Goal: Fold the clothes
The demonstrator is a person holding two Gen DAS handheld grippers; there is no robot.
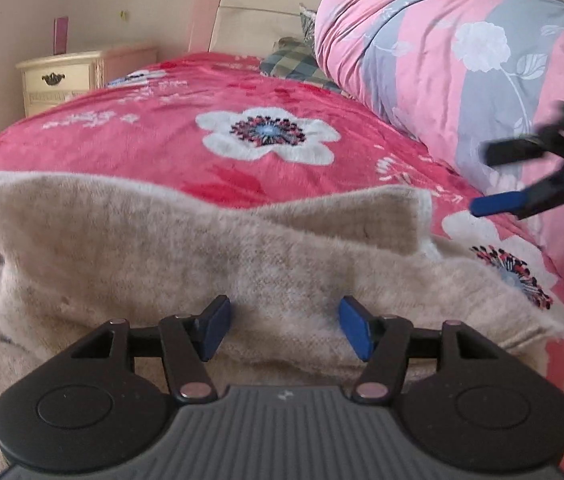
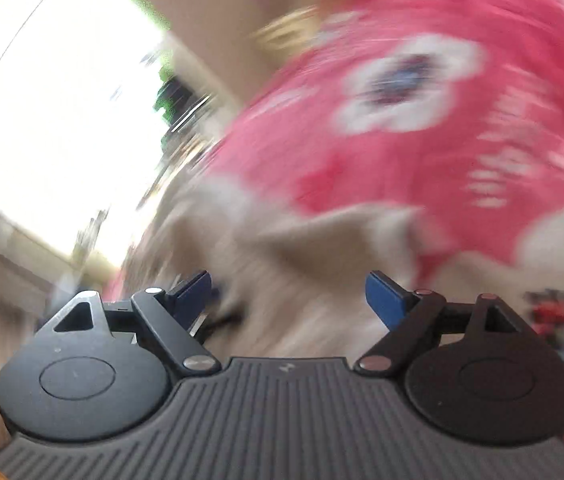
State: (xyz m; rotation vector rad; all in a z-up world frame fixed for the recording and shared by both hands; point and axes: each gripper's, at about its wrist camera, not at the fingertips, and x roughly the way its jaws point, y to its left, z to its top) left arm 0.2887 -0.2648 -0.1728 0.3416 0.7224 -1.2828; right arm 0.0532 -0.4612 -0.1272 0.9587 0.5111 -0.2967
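Note:
A beige fuzzy garment [image 1: 218, 248] lies crumpled on the red flowered bedspread [image 1: 186, 120], with one flap folded up at its right end. My left gripper [image 1: 284, 326] is open just above the garment's near part and holds nothing. My right gripper [image 1: 486, 178] shows at the right edge of the left wrist view, open, in the air to the right of the garment's flap. The right wrist view is heavily blurred; there my right gripper [image 2: 290, 294] is open and empty over the beige garment [image 2: 302, 280].
A rolled pink and grey flowered duvet [image 1: 462, 52] lies along the bed's right side, with a plaid pillow [image 1: 294, 64] behind it. A cream nightstand [image 1: 62, 76] stands at the far left by the wall. A bright window [image 2: 42, 112] fills the left of the right wrist view.

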